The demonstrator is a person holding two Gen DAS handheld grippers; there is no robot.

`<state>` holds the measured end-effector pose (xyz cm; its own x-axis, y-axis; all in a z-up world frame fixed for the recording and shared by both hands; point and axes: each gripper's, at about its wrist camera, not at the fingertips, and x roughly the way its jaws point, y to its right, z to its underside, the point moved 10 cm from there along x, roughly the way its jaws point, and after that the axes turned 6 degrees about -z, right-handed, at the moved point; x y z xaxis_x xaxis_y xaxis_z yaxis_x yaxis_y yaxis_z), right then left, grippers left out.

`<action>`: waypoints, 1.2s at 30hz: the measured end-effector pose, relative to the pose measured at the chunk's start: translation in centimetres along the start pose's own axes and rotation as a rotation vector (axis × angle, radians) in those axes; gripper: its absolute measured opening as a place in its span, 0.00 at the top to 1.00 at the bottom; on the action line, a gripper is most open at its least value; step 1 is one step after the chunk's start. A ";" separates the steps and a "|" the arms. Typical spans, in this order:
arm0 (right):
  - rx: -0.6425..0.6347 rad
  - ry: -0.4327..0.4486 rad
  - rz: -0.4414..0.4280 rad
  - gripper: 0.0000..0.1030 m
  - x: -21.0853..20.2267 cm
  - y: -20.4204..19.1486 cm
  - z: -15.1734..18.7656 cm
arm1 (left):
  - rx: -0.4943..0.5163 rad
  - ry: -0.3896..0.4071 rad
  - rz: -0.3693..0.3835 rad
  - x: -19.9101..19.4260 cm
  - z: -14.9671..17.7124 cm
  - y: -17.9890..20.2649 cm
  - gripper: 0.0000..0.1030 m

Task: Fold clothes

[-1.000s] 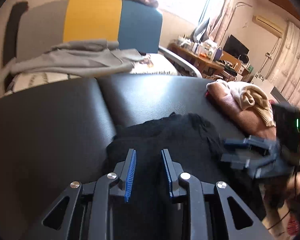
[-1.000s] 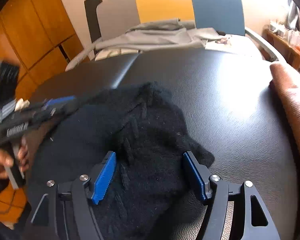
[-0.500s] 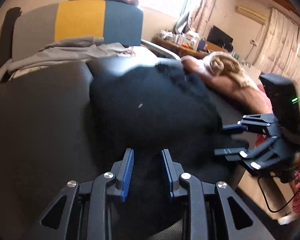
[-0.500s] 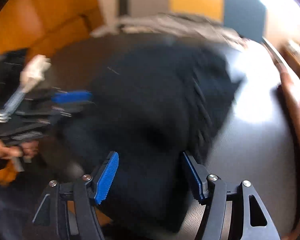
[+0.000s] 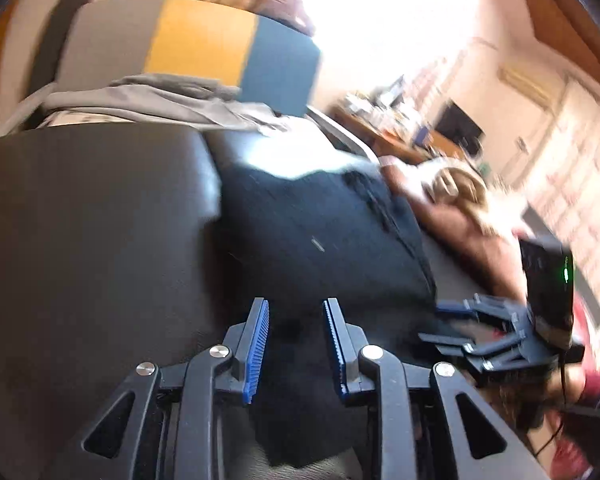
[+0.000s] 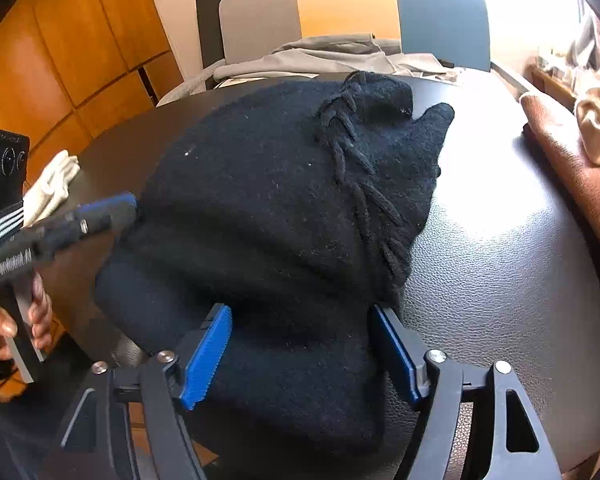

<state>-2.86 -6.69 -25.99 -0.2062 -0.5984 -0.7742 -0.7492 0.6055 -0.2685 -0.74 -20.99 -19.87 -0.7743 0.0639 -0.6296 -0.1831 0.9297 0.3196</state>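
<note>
Folding here means laying the black knit flat on the dark padded worktop, and that looks like the step in hand, early in the task. The knit lies heaped on the worktop, doubled over itself, its near hem hanging off the front edge, its fringe running up the middle and one corner pointing toward the brown cloth at the right side. To do this well, draw the near hem toward the person and spread it sideways so the hump flattens before any crease is made; a fold over trapped bulk will come out crooked.

Gray clothes sit on the chair behind, well apart, and need no attention now. A white glove lies near the left edge; keep the knit off it.

The right tool has its jaws opening, with the near part of the knit between the blue pads; whether the pads press the cloth I cannot tell, so it looks like a release or regrip. The left tool stands partly open with dark knit between its pads, and from the right view its tip meets the knit's left edge; a firm hold is not certain. Both should pinch single corners, not bunched layers, and pull level and evenly.
</note>
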 end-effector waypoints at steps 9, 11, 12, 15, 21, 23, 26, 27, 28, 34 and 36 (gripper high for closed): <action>-0.050 0.162 -0.089 0.29 -4.5 -1.8 -10.0 | 0.106 0.042 -0.017 1.8 -6.0 -0.3 0.73; -0.096 0.145 -0.077 0.29 -2.6 -1.6 -12.5 | 0.120 0.037 -0.009 3.2 -7.1 0.4 0.73; -0.104 0.133 -0.078 0.29 -1.6 -1.3 -13.2 | 0.127 0.035 -0.006 4.0 -7.7 0.7 0.73; -0.114 0.084 -0.074 0.27 2.3 -0.3 -15.6 | 0.135 -0.005 0.004 7.0 -8.7 1.4 0.72; -0.005 0.005 -0.039 0.26 7.5 5.9 -14.7 | 0.081 -0.135 -0.026 12.8 -6.5 0.9 0.70; 0.029 0.014 -0.057 0.26 7.5 6.6 -14.7 | 0.104 -0.118 -0.055 12.7 -6.4 1.1 0.70; 0.000 0.009 -0.040 0.23 7.4 6.2 -14.5 | 0.125 -0.102 -0.082 12.5 -6.5 1.3 0.70; 0.004 0.012 -0.041 0.22 7.3 6.1 -14.4 | 0.125 -0.102 -0.083 12.4 -6.7 1.3 0.70; 0.009 0.015 -0.041 0.22 7.2 6.0 -14.3 | 0.124 -0.100 -0.084 12.2 -6.9 1.2 0.70; 0.037 0.086 -0.052 0.19 4.1 5.1 -15.0 | 0.003 -0.016 -0.058 8.3 -9.3 -0.7 0.70; 0.083 0.122 -0.094 0.12 2.4 5.1 -15.3 | -0.081 -0.007 -0.023 6.8 -9.4 -2.3 0.69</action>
<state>-16.82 -13.12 -20.44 -0.2167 -0.7107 -0.6692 -0.7150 0.5823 -0.3869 -11.26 -26.07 -18.18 -0.7652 0.0457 -0.6422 -0.2492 0.8987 0.3609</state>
